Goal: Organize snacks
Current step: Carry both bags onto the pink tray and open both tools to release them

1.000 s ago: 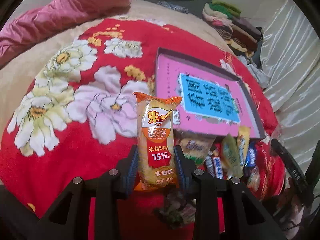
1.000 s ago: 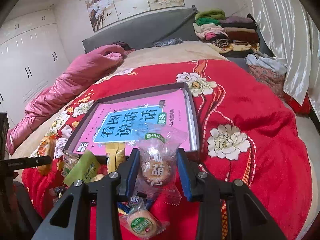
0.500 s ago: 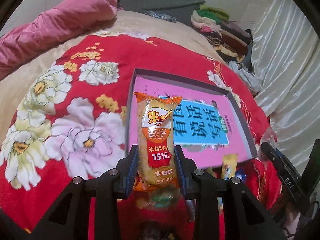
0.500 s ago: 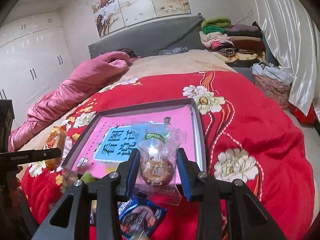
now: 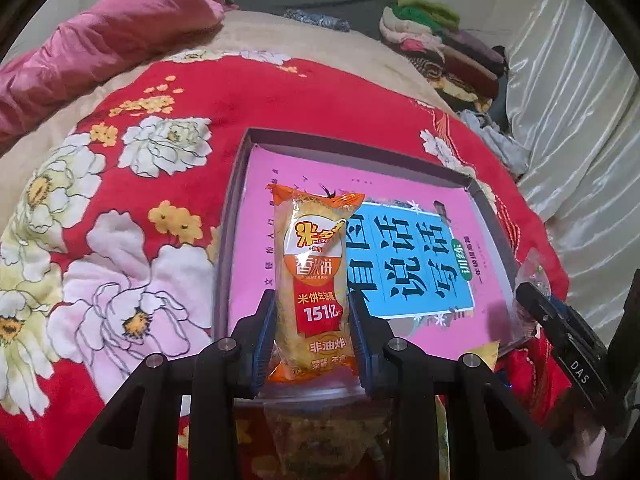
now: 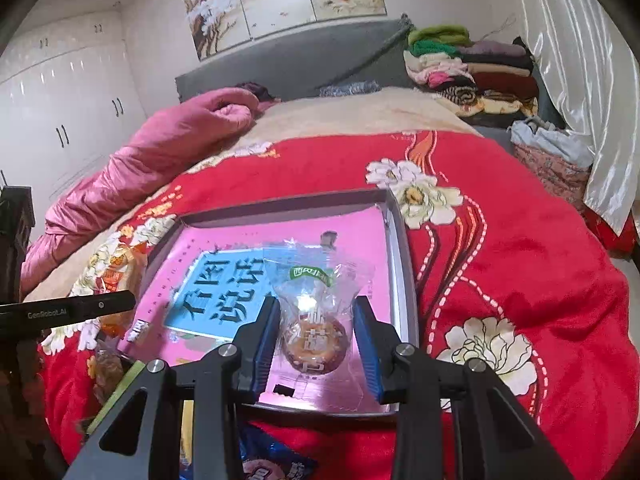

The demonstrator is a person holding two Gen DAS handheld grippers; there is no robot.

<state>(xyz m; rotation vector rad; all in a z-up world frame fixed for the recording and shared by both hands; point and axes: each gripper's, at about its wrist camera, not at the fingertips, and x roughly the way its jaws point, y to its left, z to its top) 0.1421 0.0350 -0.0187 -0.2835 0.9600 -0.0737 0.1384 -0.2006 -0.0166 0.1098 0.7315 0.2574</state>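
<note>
Since a second ago both claws have carried their snacks forward over the tray, which has swung from the 2 o'clock side of the left wrist view to its centre, and the loose pile of packets has slipped mostly out of sight below.

In the left wrist view, a pink quilt (image 5: 108,36) lies at 10 o'clock on the bed, and the red floral blanket (image 5: 132,184) spreads from 9 o'clock across the middle. The left claw (image 5: 312,344) is clenched on the rice cracker packet (image 5: 314,276), an orange and yellow pack held upright, its lower sides pinched between the blue pads (image 5: 264,340). The packet hangs above the near left part of the grey tray (image 5: 230,216), whose floor is covered by a pink sheet with a blue panel. At 3 o'clock the right claw's black finger reaches the tray's right edge.

In the right wrist view, the left claw's finger and its orange packet show at 9 o'clock. The right claw (image 6: 316,340) is grasping the clear-wrapped pastry (image 6: 314,340), a round brown cake in transparent film with a green label, above the tray's (image 6: 400,264) near right part. A blue snack packet (image 6: 272,464) lies on the blanket at 6 o'clock. Folded clothes (image 6: 468,64) are stacked at 1 o'clock beside the curtain (image 6: 580,80).
</note>
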